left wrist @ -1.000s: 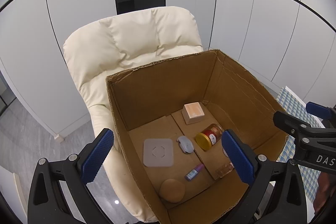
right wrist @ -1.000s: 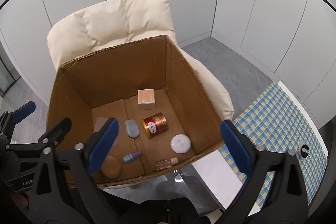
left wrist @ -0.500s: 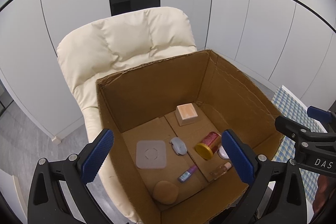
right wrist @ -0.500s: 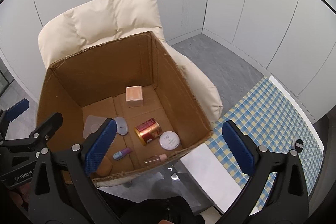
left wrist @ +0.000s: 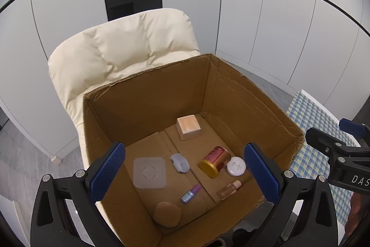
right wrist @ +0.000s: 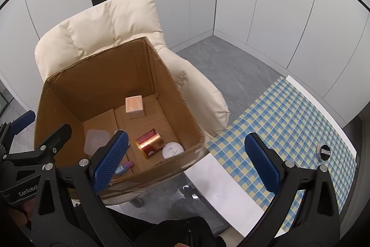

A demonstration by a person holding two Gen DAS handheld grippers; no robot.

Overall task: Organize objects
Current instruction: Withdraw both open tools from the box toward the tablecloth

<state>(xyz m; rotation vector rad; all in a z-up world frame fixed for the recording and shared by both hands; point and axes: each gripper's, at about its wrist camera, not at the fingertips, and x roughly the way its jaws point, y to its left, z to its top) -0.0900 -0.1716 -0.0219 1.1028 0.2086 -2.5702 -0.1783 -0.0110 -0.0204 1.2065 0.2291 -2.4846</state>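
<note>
Both tongs apart and empty above the cardboard box (left wrist: 231,96); I judge I'm picking a target, next lowering the left gripper (left wrist: 185,173) to the red can (left wrist: 216,157) at frame centre, right gripper (right wrist: 185,161) idle.

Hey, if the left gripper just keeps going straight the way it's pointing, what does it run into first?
Most likely the floor of the cardboard box. The left gripper is open and aimed down into it, roughly at the small grey oval case beside the red and gold can. Depth is hard to judge in this fisheye view.
</note>
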